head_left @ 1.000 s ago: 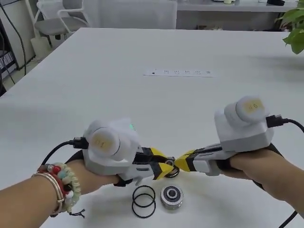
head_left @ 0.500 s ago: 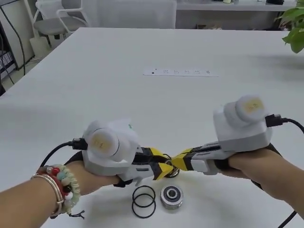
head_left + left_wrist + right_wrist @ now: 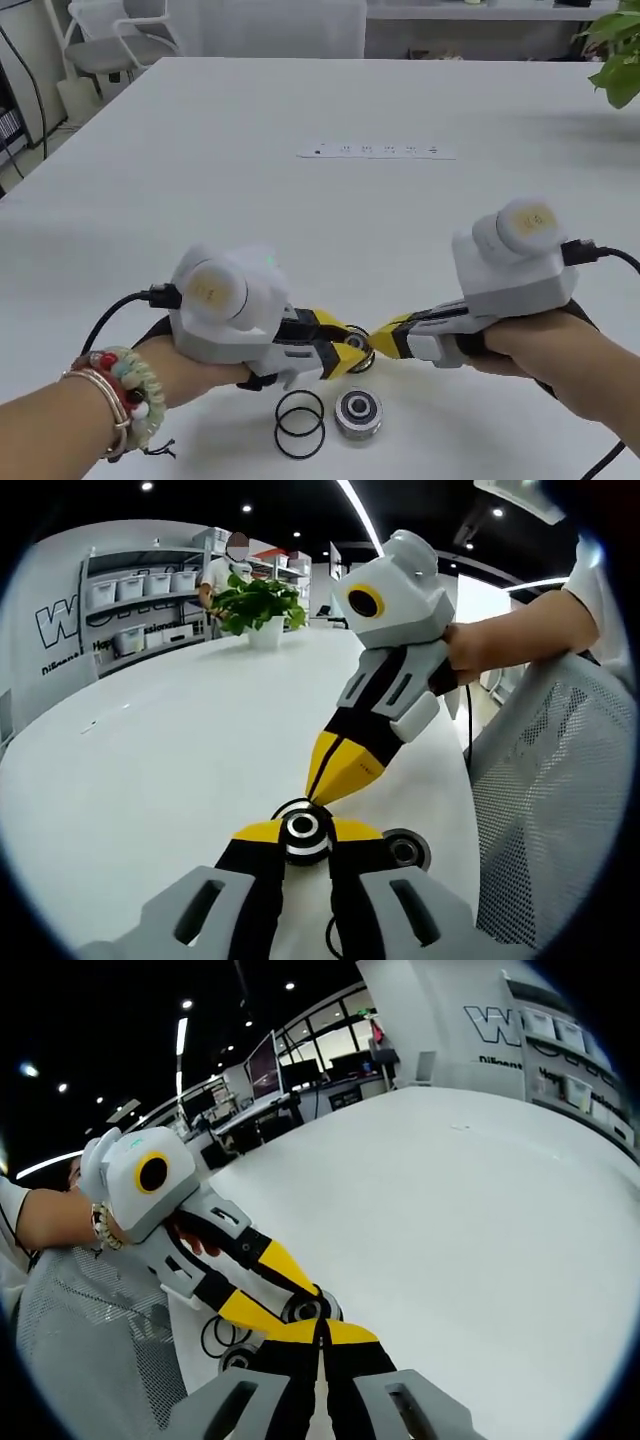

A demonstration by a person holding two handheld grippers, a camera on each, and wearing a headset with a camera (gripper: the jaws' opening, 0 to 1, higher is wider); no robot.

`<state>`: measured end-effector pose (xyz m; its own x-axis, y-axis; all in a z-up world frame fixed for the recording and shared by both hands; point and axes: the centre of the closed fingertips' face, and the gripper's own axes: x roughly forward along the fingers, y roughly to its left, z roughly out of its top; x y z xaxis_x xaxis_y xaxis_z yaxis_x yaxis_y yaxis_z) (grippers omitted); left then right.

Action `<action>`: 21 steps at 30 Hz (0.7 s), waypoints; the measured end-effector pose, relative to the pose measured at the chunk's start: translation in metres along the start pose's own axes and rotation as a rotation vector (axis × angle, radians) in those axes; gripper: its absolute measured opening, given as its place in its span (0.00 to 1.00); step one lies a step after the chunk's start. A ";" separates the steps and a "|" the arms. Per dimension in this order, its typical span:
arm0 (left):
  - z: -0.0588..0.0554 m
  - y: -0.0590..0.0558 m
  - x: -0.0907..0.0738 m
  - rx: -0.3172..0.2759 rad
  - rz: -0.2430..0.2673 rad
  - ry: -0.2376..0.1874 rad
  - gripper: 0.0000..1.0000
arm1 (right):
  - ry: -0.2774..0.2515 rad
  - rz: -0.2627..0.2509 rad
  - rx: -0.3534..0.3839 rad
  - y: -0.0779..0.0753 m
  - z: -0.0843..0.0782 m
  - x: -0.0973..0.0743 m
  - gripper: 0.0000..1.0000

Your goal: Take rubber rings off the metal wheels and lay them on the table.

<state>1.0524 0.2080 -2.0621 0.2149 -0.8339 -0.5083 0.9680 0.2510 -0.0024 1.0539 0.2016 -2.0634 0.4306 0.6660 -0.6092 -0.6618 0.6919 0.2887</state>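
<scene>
While both tools meet low over the white worktop (image 3: 300, 220), the count runs so:
Wheels: two metal ones. One is held in the air (image 3: 305, 835); the other stands on the worktop (image 3: 357, 413), just below the tools.
Rubber rings: two black ones (image 3: 300, 424), overlapping, flat on the worktop, just beside the standing wheel.
Left hand-held gripper (image 3: 347, 352): clamped on the raised wheel, one yellow tip on each side.
Right hand-held gripper (image 3: 380, 345): jaws pressed together, tips at that wheel's rim; whether a ring sits between them, I cannot tell.
</scene>
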 end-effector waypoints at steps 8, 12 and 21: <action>0.005 -0.007 -0.006 0.056 -0.030 0.028 0.24 | 0.006 -0.008 0.000 -0.001 0.000 -0.002 0.00; 0.014 -0.010 -0.009 0.080 -0.040 0.012 0.38 | 0.006 -0.021 0.001 -0.004 0.000 -0.003 0.00; 0.037 -0.015 -0.020 0.103 -0.049 -0.043 0.48 | -0.004 -0.030 0.015 -0.007 0.003 -0.008 0.00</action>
<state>1.0379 0.2028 -2.0196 0.1703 -0.8648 -0.4724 0.9852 0.1595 0.0633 1.0563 0.1924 -2.0585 0.4525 0.6459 -0.6148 -0.6396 0.7155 0.2810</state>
